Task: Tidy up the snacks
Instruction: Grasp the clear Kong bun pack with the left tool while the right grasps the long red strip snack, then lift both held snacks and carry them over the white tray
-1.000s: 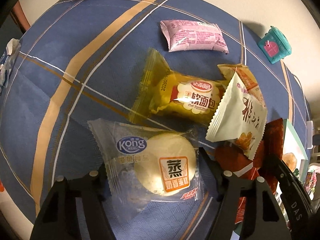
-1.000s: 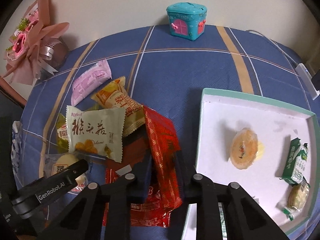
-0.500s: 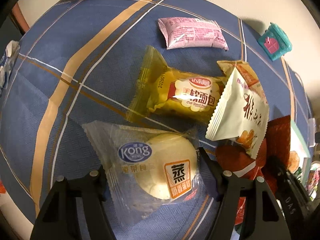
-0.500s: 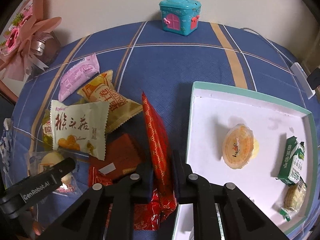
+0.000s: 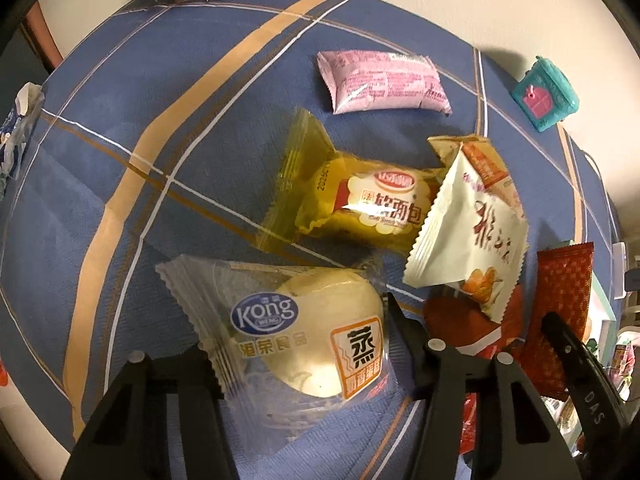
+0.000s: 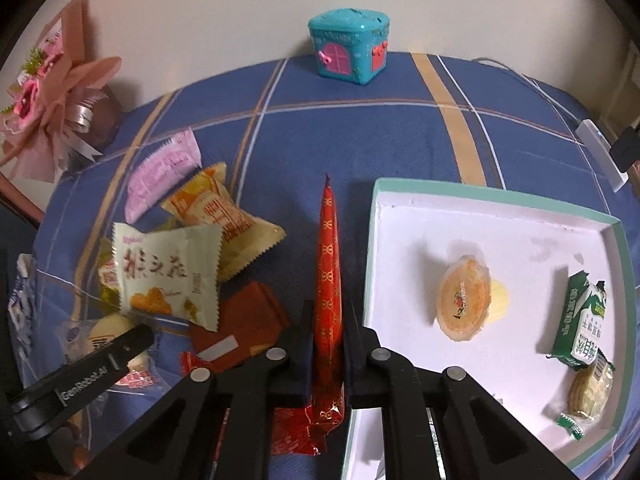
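Observation:
My right gripper (image 6: 329, 320) is shut on a red snack packet (image 6: 329, 264), held edge-up just left of the white tray (image 6: 404, 196). The tray holds an orange jelly cup (image 6: 464, 298), a green packet (image 6: 582, 320) and a small biscuit (image 6: 588, 396). My left gripper (image 5: 296, 344) is open around a clear Kong cake packet (image 5: 308, 336) lying on the cloth. Beyond it lie a yellow bread packet (image 5: 360, 200), a white packet (image 5: 472, 236) and a pink packet (image 5: 384, 82).
A teal house-shaped box (image 6: 348, 52) stands at the table's far edge. A pink bouquet (image 6: 44, 92) is at the far left. A white charger and cable (image 6: 600, 148) lie at the right edge. Brown and red wrappers (image 6: 240, 320) lie beside the pile.
My right gripper has closed on the red packet and lifted it upright, moving toward the tray. My left gripper has edged forward around the Kong cake packet.

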Tool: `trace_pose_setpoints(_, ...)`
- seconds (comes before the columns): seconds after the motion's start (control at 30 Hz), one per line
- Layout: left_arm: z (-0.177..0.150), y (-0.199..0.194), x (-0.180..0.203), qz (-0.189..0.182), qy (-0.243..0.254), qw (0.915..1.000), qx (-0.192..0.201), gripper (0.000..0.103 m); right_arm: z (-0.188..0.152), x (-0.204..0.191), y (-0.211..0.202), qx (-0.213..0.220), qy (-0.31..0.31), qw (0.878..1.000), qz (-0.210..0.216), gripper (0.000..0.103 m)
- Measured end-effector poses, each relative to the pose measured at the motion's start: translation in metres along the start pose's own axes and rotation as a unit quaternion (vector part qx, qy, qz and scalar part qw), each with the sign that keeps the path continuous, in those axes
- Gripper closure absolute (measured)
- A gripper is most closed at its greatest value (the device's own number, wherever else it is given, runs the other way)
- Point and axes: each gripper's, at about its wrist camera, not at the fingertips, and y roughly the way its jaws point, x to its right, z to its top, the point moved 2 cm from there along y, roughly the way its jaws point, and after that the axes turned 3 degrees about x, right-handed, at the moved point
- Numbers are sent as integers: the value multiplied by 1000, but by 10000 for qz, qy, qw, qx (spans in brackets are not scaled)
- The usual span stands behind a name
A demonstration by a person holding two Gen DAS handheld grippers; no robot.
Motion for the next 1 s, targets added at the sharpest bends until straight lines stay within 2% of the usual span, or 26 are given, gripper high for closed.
trace_pose_setpoints(0.13,4,-18,-5,-55,-34,9998,165,44,6,0,-12,120,57,9999,92,92)
trace_pose_setpoints(0.4,16,-70,-10,-165,-91,9967,786,45,23,2,-52,543,130,9982,205,92)
trace_pose_setpoints(0.6,20,-105,-9,-273,-115,9930,1141,44,26,11,-67,563,279,9979,136,92)
trace_pose_setpoints(0.77,21,-126,8,-378,24,9906,1311,44,27,30,-71,512,469,9976,-5,92)
trace_pose_setpoints(1.0,14,-128,52,-588,446,9890,1282,44,27,73,-81,523,828,9946,-331,92)
